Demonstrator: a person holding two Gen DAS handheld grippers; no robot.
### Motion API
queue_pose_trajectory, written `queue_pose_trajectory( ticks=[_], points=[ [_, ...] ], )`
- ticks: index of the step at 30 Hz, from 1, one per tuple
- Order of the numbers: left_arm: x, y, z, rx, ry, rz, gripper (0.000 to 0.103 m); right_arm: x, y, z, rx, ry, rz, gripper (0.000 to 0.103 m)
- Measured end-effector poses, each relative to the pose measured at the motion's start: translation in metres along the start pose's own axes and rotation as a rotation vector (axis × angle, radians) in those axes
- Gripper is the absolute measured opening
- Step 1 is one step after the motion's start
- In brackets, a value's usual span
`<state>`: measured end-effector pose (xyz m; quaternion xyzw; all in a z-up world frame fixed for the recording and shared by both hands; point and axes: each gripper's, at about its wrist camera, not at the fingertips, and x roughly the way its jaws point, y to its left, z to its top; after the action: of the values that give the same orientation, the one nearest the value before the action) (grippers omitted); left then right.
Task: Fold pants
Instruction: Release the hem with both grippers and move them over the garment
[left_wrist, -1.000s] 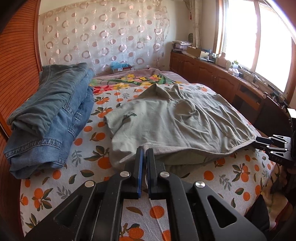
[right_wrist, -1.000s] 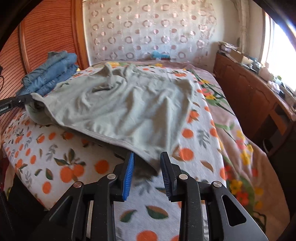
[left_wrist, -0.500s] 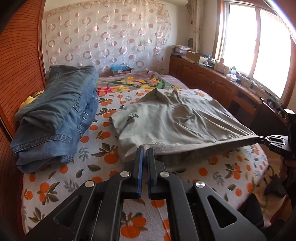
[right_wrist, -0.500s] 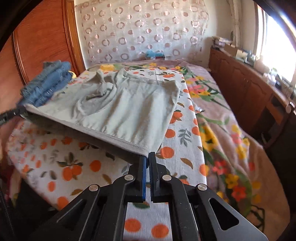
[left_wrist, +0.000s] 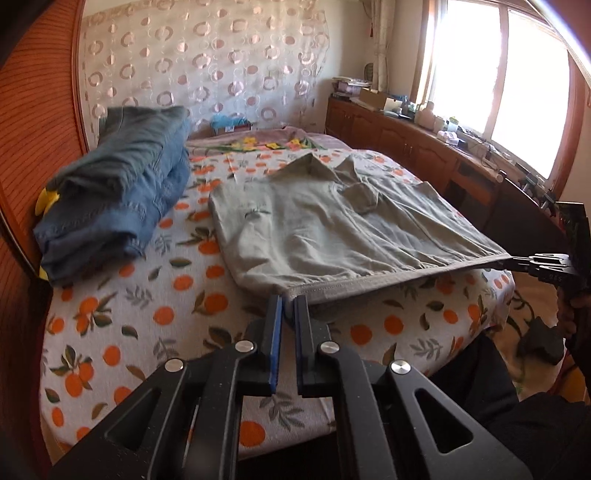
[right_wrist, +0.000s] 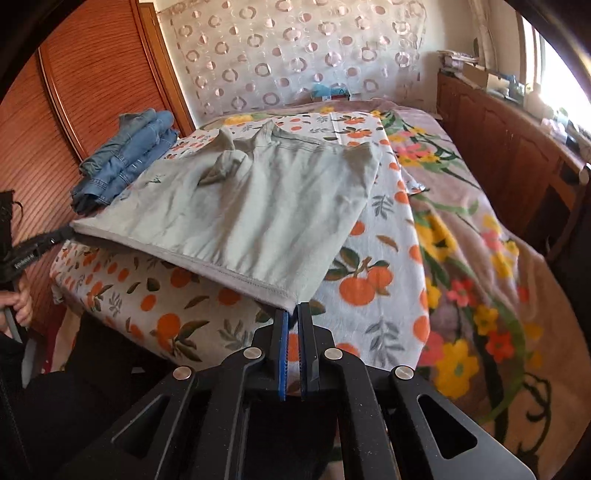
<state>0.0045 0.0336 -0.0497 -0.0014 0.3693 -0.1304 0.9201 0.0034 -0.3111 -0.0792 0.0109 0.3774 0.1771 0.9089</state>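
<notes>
Pants (left_wrist: 332, 229), pale grey-green, soft cotton-like weave, lie flat on orange-print bedspread (left_wrist: 147, 325), stitched hem edge lifted off bed. Hem stretches taut crosswise between tools, rest of garment extending away toward headboard. Left tool (left_wrist: 289, 301) clenched on one hem corner; right tool (right_wrist: 292, 314) clenched on other. Folded denim jeans (left_wrist: 118, 192) stacked beside, possibly two pairs.

right gripper (right_wrist: 291, 314) now clamped on grey garment (right_wrist: 251, 206) hem, taut
</notes>
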Motion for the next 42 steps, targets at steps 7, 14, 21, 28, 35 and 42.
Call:
queue_pose_trajectory(
  ticks=[7, 14, 21, 28, 35, 42],
  points=[
    [-0.011, 0.013, 0.007, -0.007, -0.045, 0.032, 0.026, -0.017, -0.003, 0.001, -0.022, -0.010, -0.022, 0.008],
    [0.000, 0.017, 0.029, 0.024, -0.053, 0.022, 0.045, -0.031, 0.002, 0.016, -0.043, -0.089, -0.057, 0.021],
    [0.036, 0.002, 0.075, 0.100, -0.053, -0.033, 0.046, -0.004, 0.004, 0.054, -0.094, -0.132, -0.049, 0.034],
    [0.091, -0.010, 0.118, 0.164, -0.002, -0.099, 0.046, 0.052, 0.000, 0.094, -0.124, -0.140, -0.003, 0.034],
    [0.155, -0.010, 0.142, 0.200, 0.103, -0.089, 0.060, 0.112, 0.003, 0.109, -0.157, -0.075, 0.030, 0.034],
    [0.193, -0.002, 0.162, 0.169, 0.142, -0.102, 0.076, 0.141, -0.004, 0.125, -0.151, -0.039, 0.052, 0.034]
  ],
)
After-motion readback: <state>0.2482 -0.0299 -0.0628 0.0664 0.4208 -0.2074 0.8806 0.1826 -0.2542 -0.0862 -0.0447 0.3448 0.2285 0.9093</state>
